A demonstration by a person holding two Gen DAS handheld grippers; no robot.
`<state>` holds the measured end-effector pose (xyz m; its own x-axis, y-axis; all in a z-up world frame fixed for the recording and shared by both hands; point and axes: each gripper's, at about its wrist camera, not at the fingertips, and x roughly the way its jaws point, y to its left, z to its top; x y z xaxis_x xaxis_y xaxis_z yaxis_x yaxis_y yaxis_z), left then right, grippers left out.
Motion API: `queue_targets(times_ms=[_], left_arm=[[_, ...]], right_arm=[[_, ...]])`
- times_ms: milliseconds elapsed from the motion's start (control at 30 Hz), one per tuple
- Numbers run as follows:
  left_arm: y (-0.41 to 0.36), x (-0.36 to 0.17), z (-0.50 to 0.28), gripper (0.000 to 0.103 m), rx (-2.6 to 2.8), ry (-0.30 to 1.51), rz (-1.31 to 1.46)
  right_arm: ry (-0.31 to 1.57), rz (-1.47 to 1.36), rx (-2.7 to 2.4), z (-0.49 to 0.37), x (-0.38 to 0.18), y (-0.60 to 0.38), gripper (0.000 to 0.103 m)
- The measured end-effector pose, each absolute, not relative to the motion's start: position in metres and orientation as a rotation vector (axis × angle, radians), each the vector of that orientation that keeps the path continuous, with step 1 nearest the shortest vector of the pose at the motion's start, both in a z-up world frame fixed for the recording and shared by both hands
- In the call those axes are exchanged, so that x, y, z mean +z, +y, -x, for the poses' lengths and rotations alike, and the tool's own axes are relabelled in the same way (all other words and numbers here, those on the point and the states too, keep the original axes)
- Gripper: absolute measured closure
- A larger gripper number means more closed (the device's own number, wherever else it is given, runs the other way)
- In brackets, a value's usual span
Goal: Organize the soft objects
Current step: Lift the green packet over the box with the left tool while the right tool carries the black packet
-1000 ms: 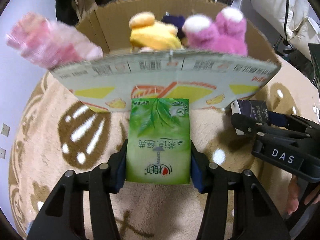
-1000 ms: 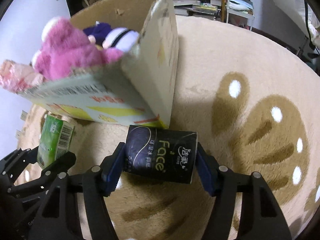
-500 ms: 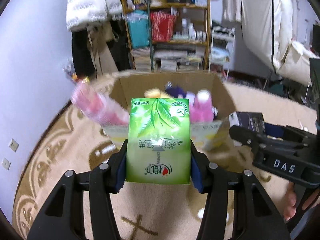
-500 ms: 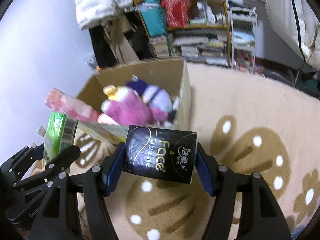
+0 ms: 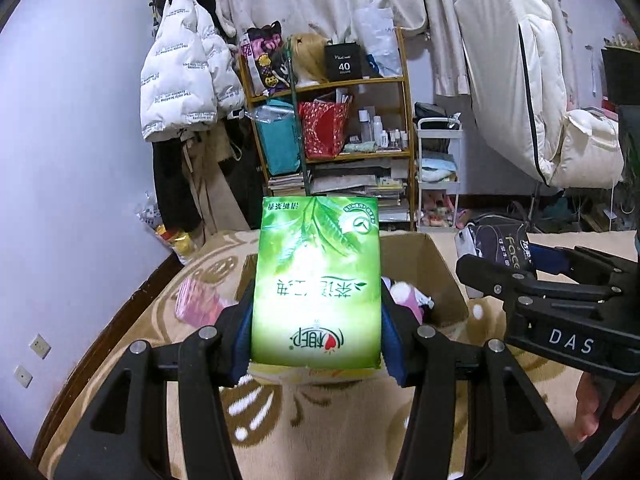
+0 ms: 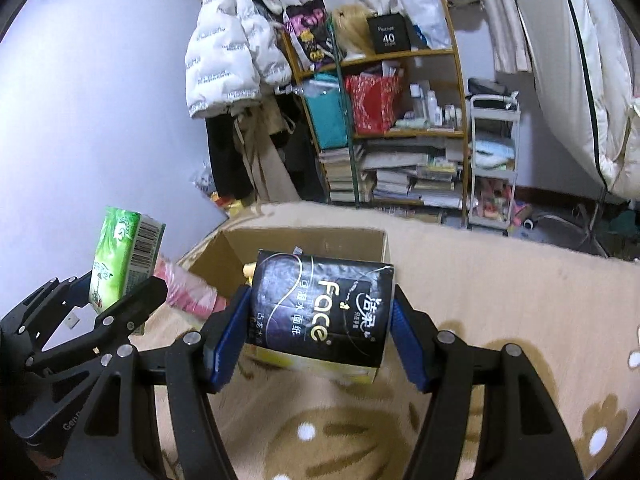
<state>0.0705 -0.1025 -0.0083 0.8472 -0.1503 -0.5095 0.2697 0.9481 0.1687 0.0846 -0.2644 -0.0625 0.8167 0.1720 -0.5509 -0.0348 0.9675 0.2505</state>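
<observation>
My left gripper (image 5: pixel 316 340) is shut on a green tissue pack (image 5: pixel 316 280), held up above the rug in front of the cardboard box (image 5: pixel 436 264). My right gripper (image 6: pixel 320 340) is shut on a black "Face" tissue pack (image 6: pixel 320 308), also raised before the cardboard box (image 6: pixel 304 244). The green pack (image 6: pixel 124 256) and the left gripper show at the left of the right wrist view; the black pack (image 5: pixel 496 240) shows at the right of the left wrist view. Plush toys (image 5: pixel 404 296) lie in the box, mostly hidden. A pink pack (image 5: pixel 196 300) leans at the box's left side.
The beige patterned rug (image 6: pixel 500 280) covers the floor. A wooden shelf (image 5: pixel 352 140) full of books and bags stands at the back wall, with a white cart (image 5: pixel 438 168) beside it. A white jacket (image 5: pixel 180 84) hangs at the left. White bedding (image 5: pixel 540 92) hangs at the right.
Both grippers have risen and pulled back from the box while holding their packs. The box now looks smaller and lower, and the room behind has come into view.
</observation>
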Motion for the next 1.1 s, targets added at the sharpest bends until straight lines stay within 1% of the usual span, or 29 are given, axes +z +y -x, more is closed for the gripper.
queue_targets(times_ms=[233,667,1100], left_arm=[[-0.106,-0.009,-0.093,0.052,-0.21,0.499,-0.237],[-0.103,-0.03,-0.134,0.051,-0.197,0.564,-0.195],[-0.101,-0.056,-0.164,0.051,-0.192,0.65,-0.183]], right_arm=[[0.566,-0.232,0.11,-0.099,-0.059,-0.265,0.033],[0.552,-0.206,0.114,-0.126,-0.064,-0.265,0.033],[0.559,-0.242,0.132,-0.155,-0.084,-0.275,0.033]])
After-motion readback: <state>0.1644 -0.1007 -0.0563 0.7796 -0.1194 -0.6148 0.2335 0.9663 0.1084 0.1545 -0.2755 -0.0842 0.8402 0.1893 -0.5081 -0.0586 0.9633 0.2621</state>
